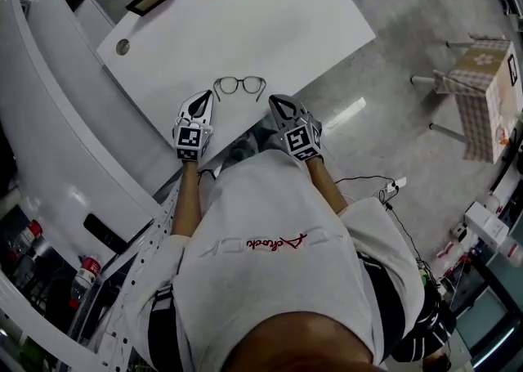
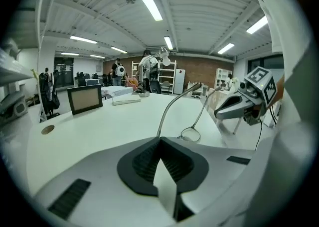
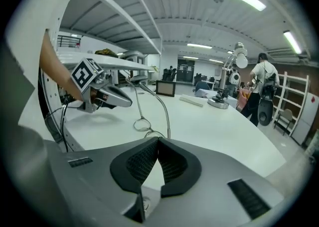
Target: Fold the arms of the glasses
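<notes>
I see the thin dark-framed round-lens glasses (image 1: 239,85) lying near the front edge of the white rectangular table (image 1: 245,27), arms spread open toward me, with my left gripper (image 1: 204,98) and right gripper (image 1: 276,101) flanking them, each with jaws pressed together on nothing.

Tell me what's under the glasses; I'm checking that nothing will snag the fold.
Under the glasses, bare white table shows through the lenses, nothing else. The thin strips right beneath the frame are covered.
</notes>
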A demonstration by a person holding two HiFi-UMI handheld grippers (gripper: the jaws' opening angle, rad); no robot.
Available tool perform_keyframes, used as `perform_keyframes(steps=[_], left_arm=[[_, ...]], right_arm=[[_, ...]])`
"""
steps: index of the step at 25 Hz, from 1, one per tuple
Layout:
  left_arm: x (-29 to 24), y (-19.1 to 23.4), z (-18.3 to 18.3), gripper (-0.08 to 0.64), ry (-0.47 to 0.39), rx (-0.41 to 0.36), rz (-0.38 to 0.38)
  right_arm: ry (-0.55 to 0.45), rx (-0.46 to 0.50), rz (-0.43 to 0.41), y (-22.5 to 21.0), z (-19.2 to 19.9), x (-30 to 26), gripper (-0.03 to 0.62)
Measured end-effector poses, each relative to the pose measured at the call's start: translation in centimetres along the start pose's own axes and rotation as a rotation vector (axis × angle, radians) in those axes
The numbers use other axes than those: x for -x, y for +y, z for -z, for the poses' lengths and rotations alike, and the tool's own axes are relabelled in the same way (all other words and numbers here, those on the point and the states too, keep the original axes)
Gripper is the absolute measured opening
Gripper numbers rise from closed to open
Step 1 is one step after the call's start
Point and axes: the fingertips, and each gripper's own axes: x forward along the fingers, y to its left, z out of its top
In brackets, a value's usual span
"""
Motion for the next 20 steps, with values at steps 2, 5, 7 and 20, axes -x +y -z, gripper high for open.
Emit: perform_keyframes(steps=[2,5,7,20], left_arm=[[-0.7,0.3,0.2,0.026,0.040,-0.078,0.010],[-1.5,0.6,0.8,0.026,0.089,-0.175,0.029],[-1.9,0.7,1.3,0.026,0.124,-0.252,0.046],[-3.2,0.2,0.3,0.150,0.243,-0.584,0.244]], right_arm=[[0.028,0.060,-0.009,-0.4,0.3,-0.6,0.008],[0.069,0.151,-0.023,-1.1,0.9,-1.5,0.009],[0.099,0.225,-0.041,-1.2,1.3,-2.1,0.008],[0.166,0.423,-0.192,-1.3,1.6,-3.8,0.151]])
